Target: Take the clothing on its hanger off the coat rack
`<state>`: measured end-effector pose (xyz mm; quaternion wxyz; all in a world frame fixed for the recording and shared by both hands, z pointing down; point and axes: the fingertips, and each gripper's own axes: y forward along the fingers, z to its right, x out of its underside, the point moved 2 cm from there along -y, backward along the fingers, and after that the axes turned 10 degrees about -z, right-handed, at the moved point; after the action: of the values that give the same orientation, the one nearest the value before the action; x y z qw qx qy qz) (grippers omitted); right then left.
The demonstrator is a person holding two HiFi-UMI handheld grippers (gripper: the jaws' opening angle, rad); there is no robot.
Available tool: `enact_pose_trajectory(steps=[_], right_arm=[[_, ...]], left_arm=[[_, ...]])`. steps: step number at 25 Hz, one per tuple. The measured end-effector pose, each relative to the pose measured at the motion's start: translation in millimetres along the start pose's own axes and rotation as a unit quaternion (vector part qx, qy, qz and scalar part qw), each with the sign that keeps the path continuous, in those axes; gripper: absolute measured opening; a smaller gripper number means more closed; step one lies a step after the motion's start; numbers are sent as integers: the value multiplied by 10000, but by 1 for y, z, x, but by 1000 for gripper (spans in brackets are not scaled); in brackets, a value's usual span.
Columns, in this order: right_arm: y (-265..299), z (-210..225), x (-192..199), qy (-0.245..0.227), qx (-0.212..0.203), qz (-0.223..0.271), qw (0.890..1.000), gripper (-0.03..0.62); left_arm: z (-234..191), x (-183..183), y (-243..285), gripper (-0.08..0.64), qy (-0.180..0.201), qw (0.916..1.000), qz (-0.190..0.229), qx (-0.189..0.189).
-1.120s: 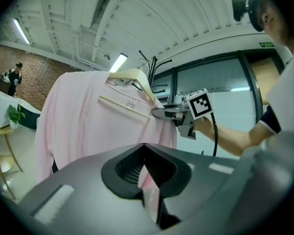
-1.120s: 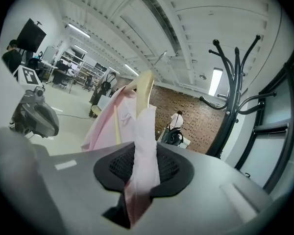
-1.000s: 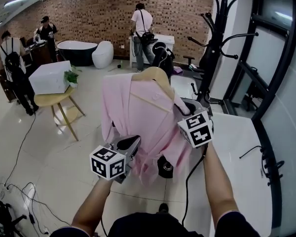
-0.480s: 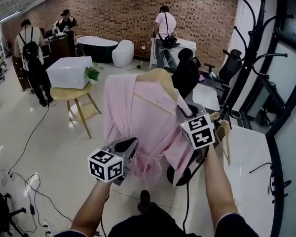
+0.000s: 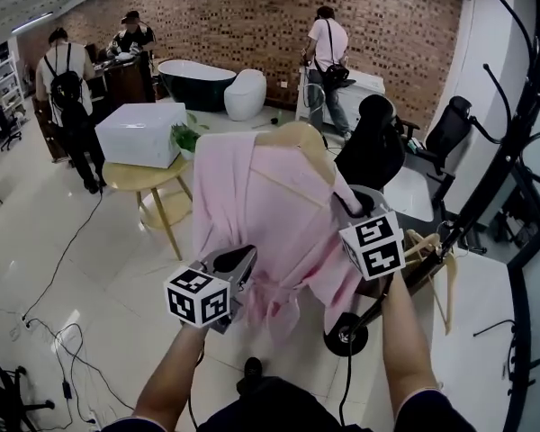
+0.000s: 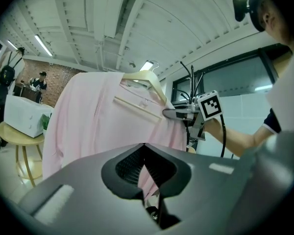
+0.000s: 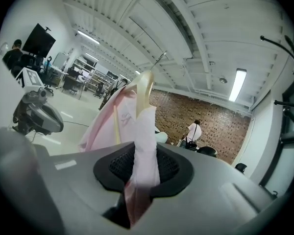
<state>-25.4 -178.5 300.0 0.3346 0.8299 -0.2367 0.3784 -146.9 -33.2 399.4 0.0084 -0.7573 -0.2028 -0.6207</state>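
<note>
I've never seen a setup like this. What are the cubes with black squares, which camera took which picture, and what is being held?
There is no robot here. A person holds a hand-held claw in each hand, and the marker cubes are part of those claws. The wide picture comes from a camera on the person's head, looking down past the arms. The other two come from cameras riding on each claw, looking along its jaws. The left claw is shut on the lower cloth of a pink garment. The right claw is shut on cloth at its shoulder, near the end of the wooden hanger. The garment, on its hanger, is off the black coat rack at the right. Behind it, a white box sits on a round table.
</note>
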Motion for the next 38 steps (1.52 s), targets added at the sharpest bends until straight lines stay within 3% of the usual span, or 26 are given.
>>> enact_pose_trajectory(steps=[14, 21, 30, 38], right_arm=[[130, 26, -52, 185, 130, 20, 9997, 78], [200, 45, -74, 282, 375, -86, 9989, 78], [284, 77, -95, 574, 991, -565, 9918, 80], [323, 112, -103, 975, 1685, -980, 9760, 80]], left_arm=[[-128, -58, 61, 12, 2, 10000, 7, 46], [-197, -79, 103, 12, 16, 9995, -65, 307], [-290, -123, 172, 12, 154, 9939, -302, 1047], [-335, -151, 222, 12, 413, 9804, -655, 1814]])
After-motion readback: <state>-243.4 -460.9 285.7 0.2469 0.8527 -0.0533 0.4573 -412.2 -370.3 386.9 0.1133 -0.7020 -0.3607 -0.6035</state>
